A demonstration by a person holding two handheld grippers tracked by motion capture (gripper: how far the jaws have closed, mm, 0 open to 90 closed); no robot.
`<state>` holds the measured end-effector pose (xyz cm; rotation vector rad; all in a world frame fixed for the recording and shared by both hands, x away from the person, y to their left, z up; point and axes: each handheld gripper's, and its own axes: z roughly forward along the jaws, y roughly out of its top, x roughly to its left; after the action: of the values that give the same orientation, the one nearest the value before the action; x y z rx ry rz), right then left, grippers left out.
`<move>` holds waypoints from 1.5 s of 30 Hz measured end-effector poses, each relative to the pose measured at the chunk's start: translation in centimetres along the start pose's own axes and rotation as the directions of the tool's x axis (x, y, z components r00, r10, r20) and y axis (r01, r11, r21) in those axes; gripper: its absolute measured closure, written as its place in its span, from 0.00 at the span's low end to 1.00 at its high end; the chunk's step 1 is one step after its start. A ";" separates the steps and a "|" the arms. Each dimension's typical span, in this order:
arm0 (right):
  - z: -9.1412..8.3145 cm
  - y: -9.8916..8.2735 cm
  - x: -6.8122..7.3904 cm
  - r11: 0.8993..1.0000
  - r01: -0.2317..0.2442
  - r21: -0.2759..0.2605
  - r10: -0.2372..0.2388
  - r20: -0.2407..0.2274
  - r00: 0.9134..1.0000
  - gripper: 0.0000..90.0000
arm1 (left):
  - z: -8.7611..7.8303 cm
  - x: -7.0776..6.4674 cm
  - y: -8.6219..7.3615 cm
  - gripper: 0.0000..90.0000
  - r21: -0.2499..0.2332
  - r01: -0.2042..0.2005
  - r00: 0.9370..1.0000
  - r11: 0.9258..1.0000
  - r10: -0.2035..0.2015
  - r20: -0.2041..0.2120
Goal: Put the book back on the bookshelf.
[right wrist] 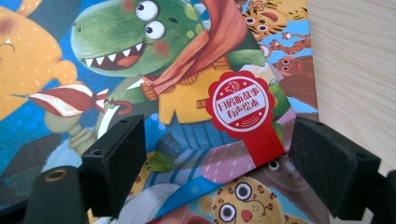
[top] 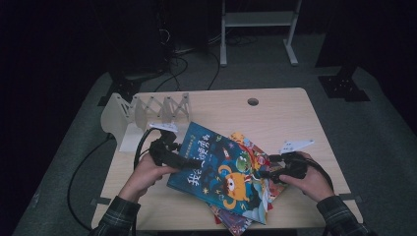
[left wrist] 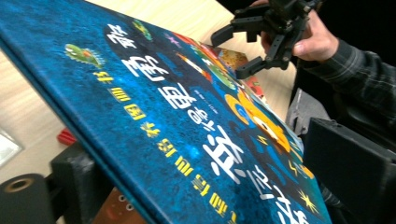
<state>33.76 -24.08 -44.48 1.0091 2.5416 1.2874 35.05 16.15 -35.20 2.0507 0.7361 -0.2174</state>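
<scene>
A blue picture book (top: 221, 172) with an orange monster on its cover tops a stack of picture books (top: 236, 219) at the table's front. Its left edge is tilted up. My left gripper (top: 188, 162) stands at that edge. In the left gripper view the blue book (left wrist: 187, 116) passes between the wide-set jaws of this gripper (left wrist: 210, 172) and rests on the lower one; I see no squeeze. My right gripper (top: 269, 167) (left wrist: 229, 56) hovers open over the book's right corner (right wrist: 187, 93), its own jaws (right wrist: 219, 163) holding nothing.
A white folding rack (top: 147, 110) stands at the back left of the wooden table (top: 295, 123). A cable hole (top: 253, 102) is near the far edge. Cables and a white frame (top: 255, 19) lie on the floor beyond. Other books (right wrist: 243, 196) lie under the blue one.
</scene>
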 end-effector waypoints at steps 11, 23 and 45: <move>-0.3 0.0 0.1 1.000 0.004 -0.007 -0.004 0.010 1.000 0.22 | -0.6 0.3 2.2 0.32 0.000 -0.015 1.000 1.000 0.015 -0.019; -0.5 0.0 0.2 1.000 0.007 -0.011 -0.006 0.020 1.000 0.25 | -0.7 1.2 3.7 0.56 0.025 0.003 0.999 1.000 -0.002 -0.046; -0.5 -0.1 0.8 0.998 0.059 0.018 -0.060 0.057 0.997 0.35 | -1.7 0.9 8.9 0.75 0.043 0.053 0.998 0.998 -0.052 -0.020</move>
<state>32.86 -24.00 -44.08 0.9513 2.5230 1.2067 40.69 14.39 -28.31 2.0785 0.8042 -0.2462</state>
